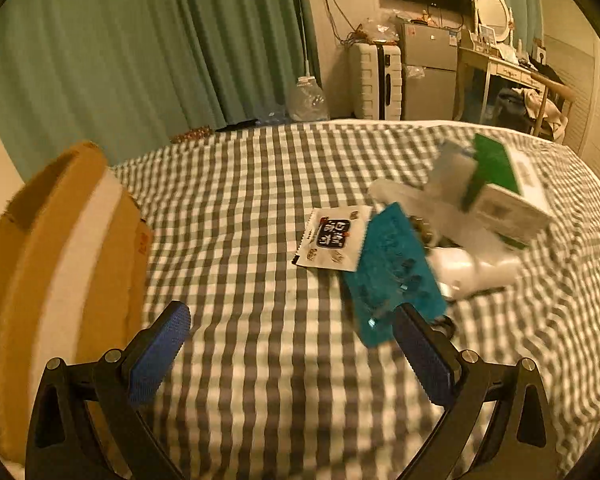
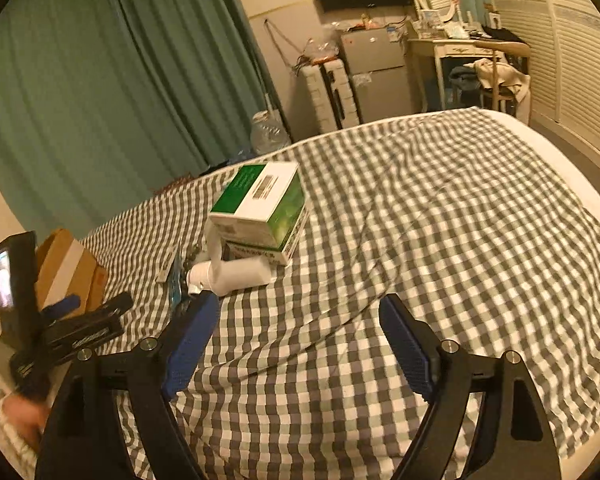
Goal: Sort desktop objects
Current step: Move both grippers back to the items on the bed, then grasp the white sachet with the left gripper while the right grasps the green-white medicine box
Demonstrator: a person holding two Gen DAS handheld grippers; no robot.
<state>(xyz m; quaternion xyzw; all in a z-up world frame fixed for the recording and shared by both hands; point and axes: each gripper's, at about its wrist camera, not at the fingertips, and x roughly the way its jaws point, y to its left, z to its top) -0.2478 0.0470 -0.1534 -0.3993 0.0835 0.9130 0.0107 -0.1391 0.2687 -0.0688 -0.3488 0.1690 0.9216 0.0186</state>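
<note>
A pile of objects lies on the checked cloth. In the left wrist view: a white sachet (image 1: 334, 239), a teal packet (image 1: 392, 276), a white bottle (image 1: 470, 268) and a green-and-white box (image 1: 504, 192). My left gripper (image 1: 290, 326) is open and empty, low over the cloth, its right finger beside the teal packet. In the right wrist view the box (image 2: 262, 210) rests above the bottle (image 2: 230, 276). My right gripper (image 2: 300, 320) is open and empty, just right of the pile.
A brown cardboard box (image 1: 60, 264) stands at the left edge, also in the right wrist view (image 2: 66, 268). The left gripper's body (image 2: 60, 332) shows at left there. Suitcase, fridge and desk stand beyond the cloth (image 2: 440, 220).
</note>
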